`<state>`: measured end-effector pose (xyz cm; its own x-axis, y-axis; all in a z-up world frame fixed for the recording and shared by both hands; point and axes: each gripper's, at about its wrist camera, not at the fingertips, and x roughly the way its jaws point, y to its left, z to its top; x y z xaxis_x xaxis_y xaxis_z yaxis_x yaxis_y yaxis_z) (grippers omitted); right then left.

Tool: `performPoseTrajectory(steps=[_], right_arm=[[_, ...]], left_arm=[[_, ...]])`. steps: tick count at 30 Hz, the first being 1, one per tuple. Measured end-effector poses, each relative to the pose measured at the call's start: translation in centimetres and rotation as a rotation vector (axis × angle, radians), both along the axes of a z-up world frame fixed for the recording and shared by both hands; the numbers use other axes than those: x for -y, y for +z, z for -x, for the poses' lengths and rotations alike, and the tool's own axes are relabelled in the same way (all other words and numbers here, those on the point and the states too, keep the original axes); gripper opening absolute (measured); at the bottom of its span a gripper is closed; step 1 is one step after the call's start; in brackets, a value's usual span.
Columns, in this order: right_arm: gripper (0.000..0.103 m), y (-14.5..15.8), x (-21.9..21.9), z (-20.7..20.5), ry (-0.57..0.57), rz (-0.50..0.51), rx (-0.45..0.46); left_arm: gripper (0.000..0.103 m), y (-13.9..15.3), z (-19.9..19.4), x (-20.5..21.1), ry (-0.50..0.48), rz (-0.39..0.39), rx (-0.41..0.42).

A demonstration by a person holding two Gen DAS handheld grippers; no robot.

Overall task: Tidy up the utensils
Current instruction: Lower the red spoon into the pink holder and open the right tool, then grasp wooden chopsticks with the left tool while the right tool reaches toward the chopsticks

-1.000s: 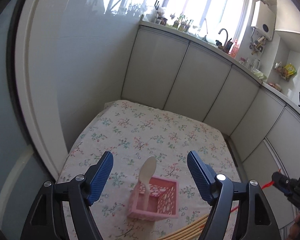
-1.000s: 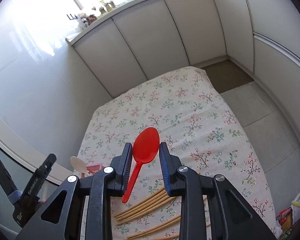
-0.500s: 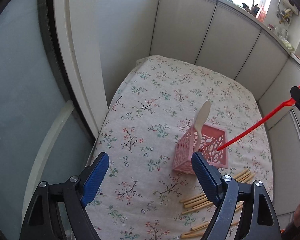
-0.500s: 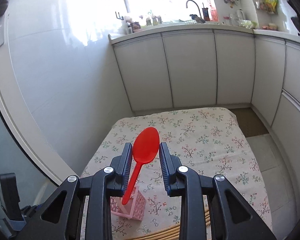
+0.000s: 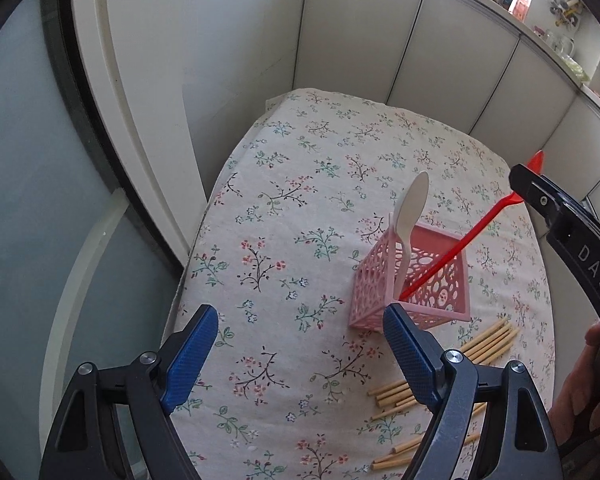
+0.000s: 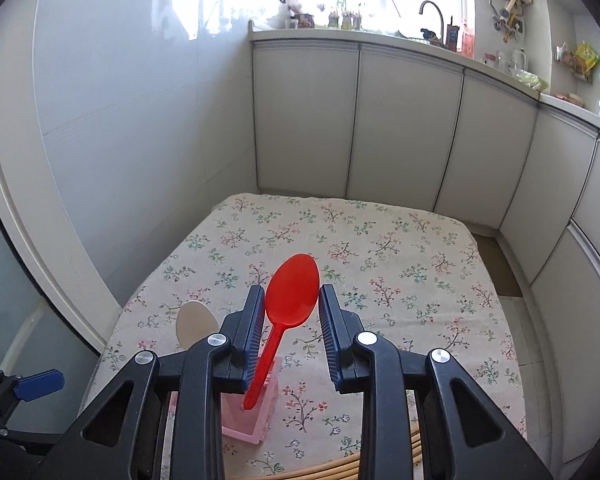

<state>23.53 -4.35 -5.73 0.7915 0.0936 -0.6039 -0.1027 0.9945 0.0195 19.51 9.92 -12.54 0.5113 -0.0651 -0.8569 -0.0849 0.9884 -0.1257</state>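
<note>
R tongs (image 6: 291, 312) clamped red spoon (image 6: 292, 294), handle tip inside pink basket (image 5: 414, 280) w/ white spoon (image 5: 410, 208); L tongs (image 5: 300, 344) apart.

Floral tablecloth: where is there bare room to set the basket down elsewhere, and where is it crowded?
The floral tablecloth lies bare from the pink perforated plastic basket to the far cabinets, and on the wall side next to the open left gripper. It is crowded nearer: loose bamboo chopsticks beside the basket, where the right gripper holds the red plastic spoon.
</note>
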Motion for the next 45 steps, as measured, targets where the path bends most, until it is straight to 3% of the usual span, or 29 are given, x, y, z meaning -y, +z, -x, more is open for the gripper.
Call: performPoseTrajectory(steps=[4, 8, 13, 18, 27, 31, 45], right_arm=[[0.042, -0.2, 0.3, -0.2, 0.052, -0.067, -0.055], [0.045, 1.0, 1.3, 1.3, 0.053, -0.102, -0.05], [0.052, 2.5, 4.6, 3.7, 0.007, -0.139, -0.07], [0.057, 2.6, 9.2, 6.3, -0.074, -0.193, -0.149], [0.064, -0.8, 16.1, 10.3, -0.179, -0.281, -0.376], [0.064, -2.7, 18.3, 11.9, -0.227, -0.262, -0.47], [0.065, -6.9, 22.8, 15.5, -0.309, -0.277, -0.648]], left_arm=[[0.086, 0.0, 0.1, 0.4, -0.02, 0.006, -0.007], [0.086, 0.1, 0.4, 0.7, -0.038, 0.009, -0.009], [0.086, 0.3, 1.2, 1.2, -0.064, 0.01, -0.011], [0.086, 0.8, 2.4, 2.8, -0.128, 0.0, 0.003], [0.086, 0.7, 4.8, 6.8, -0.28, 0.034, -0.034], [0.086, -0.1, 5.2, 8.5, -0.331, 0.068, -0.083], [0.086, -3.7, 6.0, 14.1, -0.462, -0.006, -0.17]])
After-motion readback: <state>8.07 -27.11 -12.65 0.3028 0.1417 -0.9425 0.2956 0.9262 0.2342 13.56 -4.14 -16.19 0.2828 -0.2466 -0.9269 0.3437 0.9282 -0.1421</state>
